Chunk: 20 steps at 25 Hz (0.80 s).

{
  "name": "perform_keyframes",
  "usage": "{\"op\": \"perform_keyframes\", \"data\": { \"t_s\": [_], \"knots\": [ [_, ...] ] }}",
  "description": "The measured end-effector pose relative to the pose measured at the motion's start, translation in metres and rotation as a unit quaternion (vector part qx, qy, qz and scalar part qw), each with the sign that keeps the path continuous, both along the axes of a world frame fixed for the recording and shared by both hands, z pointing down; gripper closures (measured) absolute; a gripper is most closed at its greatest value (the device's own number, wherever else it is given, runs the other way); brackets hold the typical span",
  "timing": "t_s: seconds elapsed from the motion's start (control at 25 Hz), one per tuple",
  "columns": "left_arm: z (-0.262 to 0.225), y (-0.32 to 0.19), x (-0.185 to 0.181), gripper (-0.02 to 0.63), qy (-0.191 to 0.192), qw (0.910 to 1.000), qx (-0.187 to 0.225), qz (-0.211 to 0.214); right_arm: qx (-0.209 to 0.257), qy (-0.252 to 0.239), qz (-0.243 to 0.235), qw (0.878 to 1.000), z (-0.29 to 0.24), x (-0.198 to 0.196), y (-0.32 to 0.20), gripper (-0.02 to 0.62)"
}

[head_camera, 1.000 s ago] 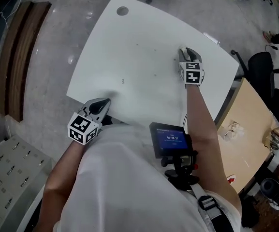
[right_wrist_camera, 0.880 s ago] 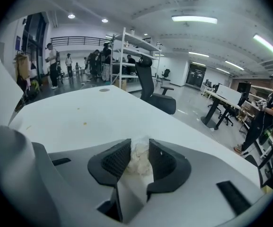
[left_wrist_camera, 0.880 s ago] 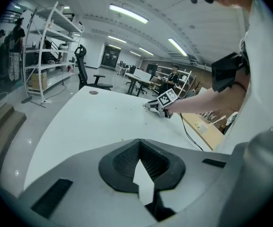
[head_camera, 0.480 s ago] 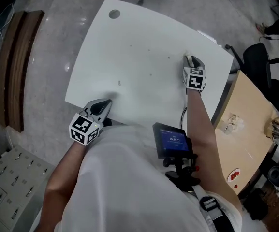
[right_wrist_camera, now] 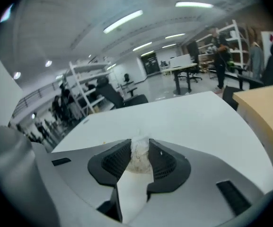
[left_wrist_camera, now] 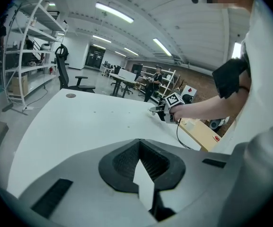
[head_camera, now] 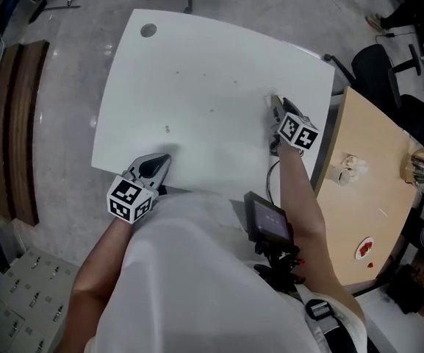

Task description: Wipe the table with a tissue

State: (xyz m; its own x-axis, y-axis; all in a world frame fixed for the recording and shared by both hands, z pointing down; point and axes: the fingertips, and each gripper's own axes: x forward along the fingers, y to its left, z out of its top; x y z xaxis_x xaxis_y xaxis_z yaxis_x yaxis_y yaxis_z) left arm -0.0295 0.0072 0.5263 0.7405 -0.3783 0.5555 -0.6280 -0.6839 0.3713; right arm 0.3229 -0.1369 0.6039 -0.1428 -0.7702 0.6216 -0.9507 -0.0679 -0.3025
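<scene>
Two tools: right tool (right_wrist_camera: 140, 143) clamps tissue (right_wrist_camera: 139, 157), clear only in right gripper view; left tool (left_wrist_camera: 139, 143) closed.

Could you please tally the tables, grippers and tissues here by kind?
Tables: 2 (white table, wooden table)
Grippers: 2 (left gripper, right gripper)
Tissues: 1 (tissue, clamped in the right gripper)
Total: 5
</scene>
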Motion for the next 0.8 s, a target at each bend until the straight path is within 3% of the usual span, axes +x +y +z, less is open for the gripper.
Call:
{"op": "perform_keyframes", "data": {
  "t_s": [0.16, 0.32, 0.44, 0.56, 0.8],
  "knots": [
    [0.000, 0.000, 0.007, 0.601, 0.004, 0.9999, 0.003, 0.013, 0.028, -0.051, 0.095, 0.994, -0.007, 0.049, 0.027, 0.477],
    [0.002, 0.002, 0.013, 0.601, 0.007, 0.9997, 0.002, 0.023, 0.019, -0.038, 0.110, 0.993, -0.001, 0.071, 0.047, 0.477],
    [0.001, 0.000, 0.013, 0.601, 0.008, 0.9997, 0.004, 0.025, 0.007, -0.016, 0.085, 0.996, 0.005, 0.059, 0.049, 0.477],
    [-0.001, -0.004, 0.009, 0.601, 0.008, 0.9997, 0.006, 0.021, -0.006, 0.030, 0.030, 0.999, 0.017, 0.040, 0.039, 0.477],
    [-0.002, -0.006, -0.003, 0.601, 0.005, 1.0000, 0.004, 0.001, -0.013, 0.147, -0.052, 0.988, 0.022, 0.013, 0.011, 0.479]
  ]
}}
